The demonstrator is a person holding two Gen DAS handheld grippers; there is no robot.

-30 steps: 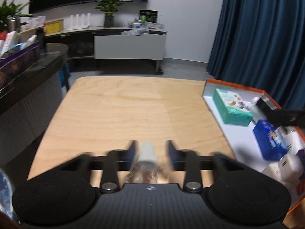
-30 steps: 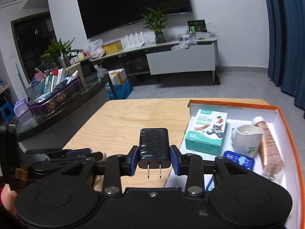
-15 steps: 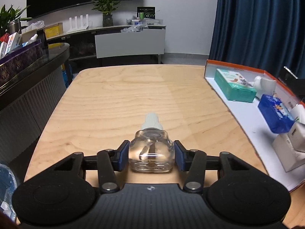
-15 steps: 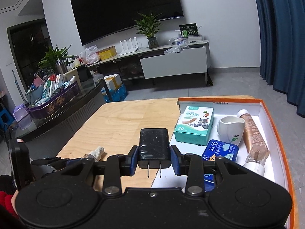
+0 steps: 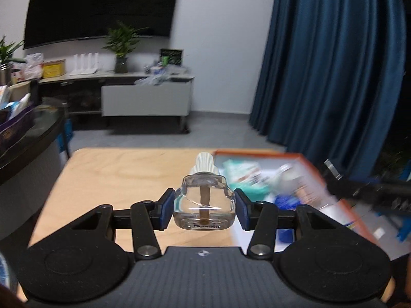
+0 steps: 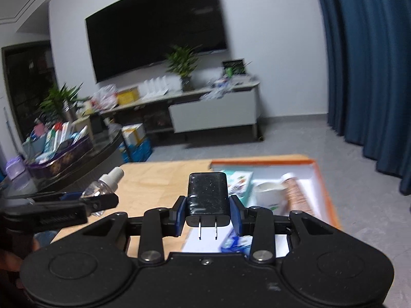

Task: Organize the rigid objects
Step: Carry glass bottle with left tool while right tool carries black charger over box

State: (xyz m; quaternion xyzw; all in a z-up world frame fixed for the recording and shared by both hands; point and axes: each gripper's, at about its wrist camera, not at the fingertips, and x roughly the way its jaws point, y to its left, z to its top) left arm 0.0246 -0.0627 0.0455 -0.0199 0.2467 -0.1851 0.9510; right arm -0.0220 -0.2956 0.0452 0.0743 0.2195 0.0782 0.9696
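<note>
Two grips: left gripper [image 5: 204, 206] clamps one clear bottle [image 5: 204, 200], right gripper [image 6: 207, 214] clamps one black charger [image 6: 207, 197]. Both clear of the table [image 5: 115, 179]; orange-rimmed tray [image 6: 326, 192] crowded at right.

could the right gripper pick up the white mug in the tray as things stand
Probably not yet. The right gripper is shut on a black charger, so its jaws are occupied. The white mug sits in the orange tray just ahead with nothing above it, so setting the charger down first should free the way.

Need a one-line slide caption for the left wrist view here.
Left gripper clamps a clear glass bottle with a white cap above the wooden table, beside the orange-rimmed tray.
</note>
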